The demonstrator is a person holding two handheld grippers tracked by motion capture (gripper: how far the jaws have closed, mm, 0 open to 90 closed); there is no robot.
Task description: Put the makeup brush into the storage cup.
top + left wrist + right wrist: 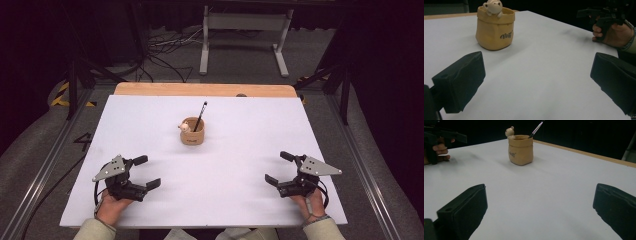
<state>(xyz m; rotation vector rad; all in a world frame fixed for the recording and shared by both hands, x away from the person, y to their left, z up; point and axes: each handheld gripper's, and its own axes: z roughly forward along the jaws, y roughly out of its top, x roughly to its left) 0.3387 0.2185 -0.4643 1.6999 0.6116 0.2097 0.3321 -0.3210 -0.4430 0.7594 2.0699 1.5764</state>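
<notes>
One tan pot [193, 133] shaped like a folded paper bag sits upright just past the middle of the white table [240, 150], roughly 12 o'clock from where I'm working. Small pale bear figure [184, 127] hangs on its rim at the 9 o'clock side. Dark thin brush [200, 116] stands inside, leaning toward 1 o'clock, tip up above the rim. Dark printed word on the pot's front; I can't read it.

In the left gripper view the pot [494, 28] is at 11 o'clock beyond the jaws, bear [492, 6] on top. In the right gripper view the pot [520, 150] sits at 12 o'clock, brush [537, 128] poking out to the upper right.

My left gripper [144, 172] rests at 7 o'clock from the pot, near the table's close edge, jaws spread wide, nothing between them. My right gripper [279, 167] is at 5 o'clock, jaws also spread wide, holding nothing. Both well apart from the pot. Each has a grey plate on top and a hand wrapped around the grip.

Wooden strip [205, 89] runs along the table's far edge. Cables [165, 47] and a grey stand [245, 35] on the floor beyond.
</notes>
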